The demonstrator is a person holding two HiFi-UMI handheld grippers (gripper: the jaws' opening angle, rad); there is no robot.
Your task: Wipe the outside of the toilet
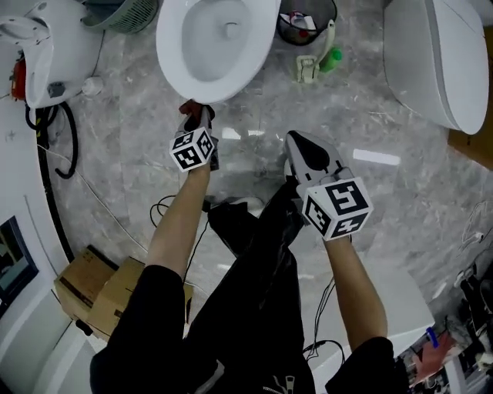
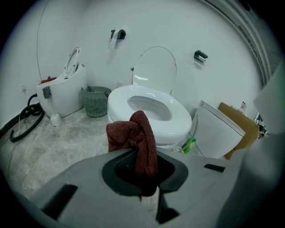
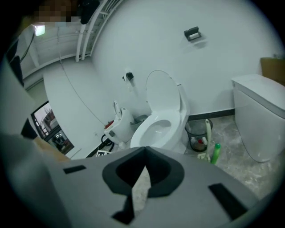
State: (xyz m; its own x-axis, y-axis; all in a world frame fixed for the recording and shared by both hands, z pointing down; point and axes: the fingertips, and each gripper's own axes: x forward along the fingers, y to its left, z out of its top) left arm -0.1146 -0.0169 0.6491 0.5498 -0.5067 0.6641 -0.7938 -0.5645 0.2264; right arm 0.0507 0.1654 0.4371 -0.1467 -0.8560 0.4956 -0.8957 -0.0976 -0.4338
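Note:
A white toilet point(image 1: 219, 46) with its lid up stands at the top middle of the head view, on a grey marble floor. My left gripper point(image 1: 195, 121) hovers just in front of the bowl's front rim, shut on a dark red cloth point(image 1: 189, 109). In the left gripper view the cloth point(image 2: 133, 138) bunches up out of the left gripper point(image 2: 143, 156), with the toilet point(image 2: 151, 111) close behind. My right gripper point(image 1: 303, 150) hangs lower and to the right, further from the bowl. In its own view the right gripper point(image 3: 144, 155) is shut and empty, facing the toilet point(image 3: 162, 124).
A second white toilet point(image 1: 431, 54) stands at the right, a smaller white unit point(image 1: 42, 42) at the left with a black hose point(image 1: 58, 146). A green basket point(image 1: 127, 14), black wire bin point(image 1: 306, 19), green bottle point(image 1: 331, 58) and cardboard boxes point(image 1: 100, 288) are around.

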